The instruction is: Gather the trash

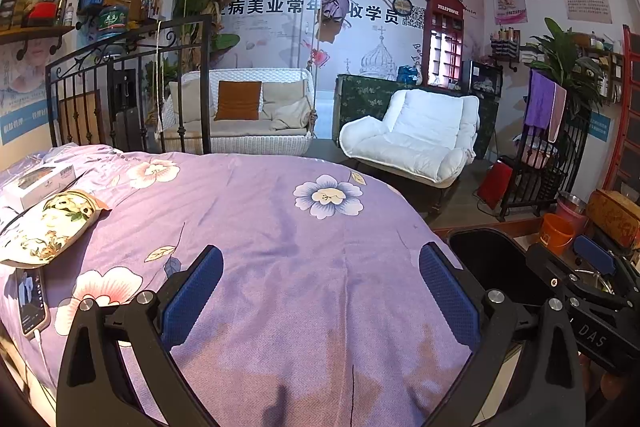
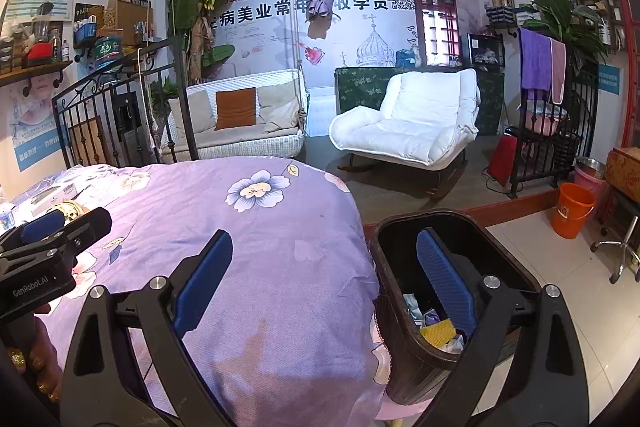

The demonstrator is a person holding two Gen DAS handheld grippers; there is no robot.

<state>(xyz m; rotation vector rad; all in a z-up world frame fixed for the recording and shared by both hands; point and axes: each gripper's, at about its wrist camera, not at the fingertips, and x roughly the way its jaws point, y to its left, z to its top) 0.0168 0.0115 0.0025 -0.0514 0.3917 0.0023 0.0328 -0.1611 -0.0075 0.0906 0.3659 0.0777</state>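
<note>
your left claw [image 1: 320, 291] gapes wide and empty above the purple floral bedspread [image 1: 260, 227]; your right claw [image 2: 324, 279], equally wide, straddles the dark bin's [image 2: 404, 359] rim, with what looks like crumpled trash [image 2: 436, 331] inside.

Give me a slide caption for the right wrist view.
Open right claw straddles purple bedspread and trash bin.

Both low over bed [image 1: 280, 227] (shared)

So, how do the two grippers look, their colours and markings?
Both are black frames with silver bolts and blue textured pads. The left gripper shows "GenRobot.AI" on its body in the right wrist view. The right gripper shows "DAS" in the left wrist view.
</note>
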